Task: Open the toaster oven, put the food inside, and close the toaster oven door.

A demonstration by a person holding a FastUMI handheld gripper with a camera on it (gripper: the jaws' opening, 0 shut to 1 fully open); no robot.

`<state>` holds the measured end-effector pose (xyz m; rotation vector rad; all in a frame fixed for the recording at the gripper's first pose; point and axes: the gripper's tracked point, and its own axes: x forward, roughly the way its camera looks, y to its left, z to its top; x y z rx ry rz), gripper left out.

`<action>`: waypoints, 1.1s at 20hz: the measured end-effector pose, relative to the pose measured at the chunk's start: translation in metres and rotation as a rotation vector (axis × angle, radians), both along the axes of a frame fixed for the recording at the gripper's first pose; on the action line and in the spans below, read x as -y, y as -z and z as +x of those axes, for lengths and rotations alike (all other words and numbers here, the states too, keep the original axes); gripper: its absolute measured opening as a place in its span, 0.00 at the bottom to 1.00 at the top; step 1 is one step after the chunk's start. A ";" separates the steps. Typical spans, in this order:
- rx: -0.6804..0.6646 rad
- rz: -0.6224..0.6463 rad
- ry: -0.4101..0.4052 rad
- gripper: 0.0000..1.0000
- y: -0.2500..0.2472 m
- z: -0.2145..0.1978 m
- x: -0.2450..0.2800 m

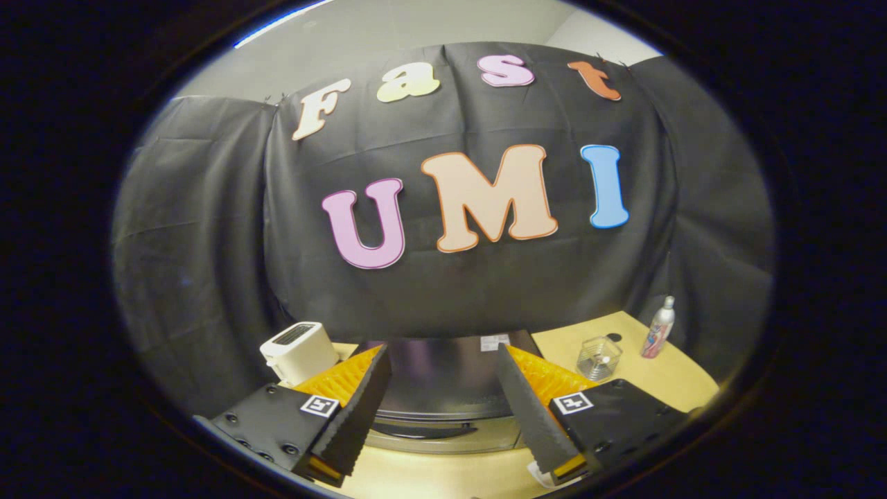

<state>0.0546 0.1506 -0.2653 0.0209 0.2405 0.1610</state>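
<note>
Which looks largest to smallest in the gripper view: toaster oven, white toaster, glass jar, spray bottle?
1. Toaster oven, seen between the open gripper's fingers.
2. White toaster.
3. Glass jar and spray bottle: too alike to rank.

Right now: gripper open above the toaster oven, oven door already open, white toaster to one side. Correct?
Not quite: the toaster oven door is closed, its handle flat against the front. The gripper view shows this. The rest holds: the gripper is open above the oven, fingers apart and holding nothing, and the white toaster stands beside the oven.
</note>
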 end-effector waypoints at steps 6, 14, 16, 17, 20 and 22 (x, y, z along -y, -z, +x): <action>-0.039 -0.054 -0.021 0.96 0.060 0.016 -0.023; -0.066 -0.168 -0.025 0.96 0.112 0.022 -0.028; -0.068 -0.171 -0.031 0.96 0.119 0.020 -0.032; -0.051 -0.171 -0.030 0.96 0.116 0.020 -0.033; -0.051 -0.133 -0.033 0.95 0.121 0.020 -0.032; -0.040 -0.118 -0.054 0.95 0.121 0.018 -0.033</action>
